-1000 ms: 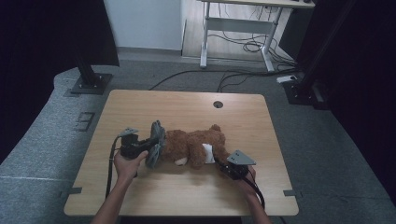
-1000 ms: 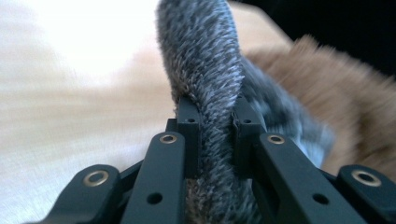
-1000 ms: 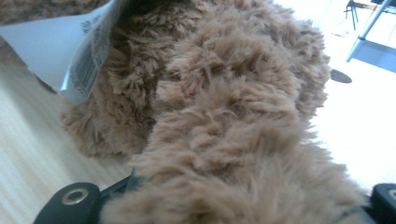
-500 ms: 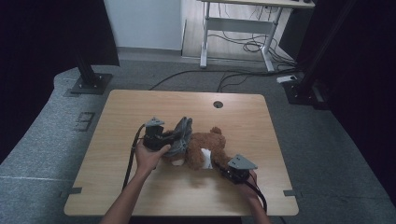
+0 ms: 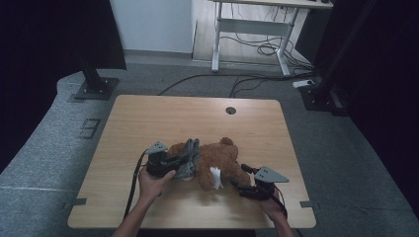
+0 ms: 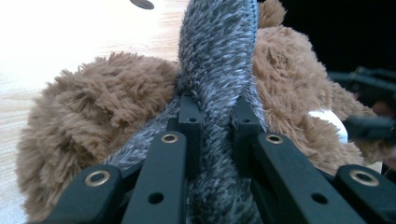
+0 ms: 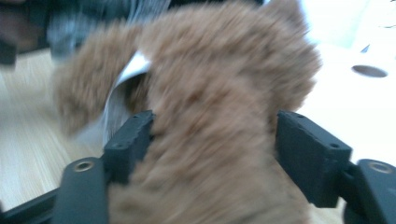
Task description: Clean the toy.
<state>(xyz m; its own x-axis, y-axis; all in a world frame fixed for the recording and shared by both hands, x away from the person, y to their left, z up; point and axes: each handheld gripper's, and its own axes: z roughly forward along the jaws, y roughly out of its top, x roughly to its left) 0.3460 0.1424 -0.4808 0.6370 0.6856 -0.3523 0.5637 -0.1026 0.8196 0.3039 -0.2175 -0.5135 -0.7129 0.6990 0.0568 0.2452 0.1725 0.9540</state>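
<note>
- Wooden table (image 5: 148,118) stands on grey carpet with dark curtains left and right; the far half of the top is bare apart from a round cable hole (image 5: 230,110).
- High view: the brown plush bear (image 5: 222,160) lies right of centre in the near half of the table. A second earlier it lay lower and further left; it has been dragged right and slightly toward the far side.
- High view: the left gripper (image 5: 185,163) clamps a grey plush piece (image 5: 189,157) at the bear's left end and has travelled right with it since the earlier frames.
- High view: the right gripper (image 5: 237,180) sits at the bear's near-right end. Its jaws have just been opening; the bear's body is between them.
- Judgement: the right side is releasing, so control of the toy passes to the left gripper alone.
- Left gripper view: both jaws are pinched tight on the grey plush piece (image 6: 215,93), with brown fur (image 6: 93,102) bulging to either side.
- Right gripper view: the jaws stand wide, brown fur (image 7: 210,116) between them; the frame is blurred, yet a gap appears at the right jaw. A white tag (image 7: 123,79) hangs at left.
- Open room: ample bare surface lies far and left. The near edge (image 5: 192,224) is close to both hands, and the right edge (image 5: 296,163) is near the right gripper, so retreat there is limited.
</note>
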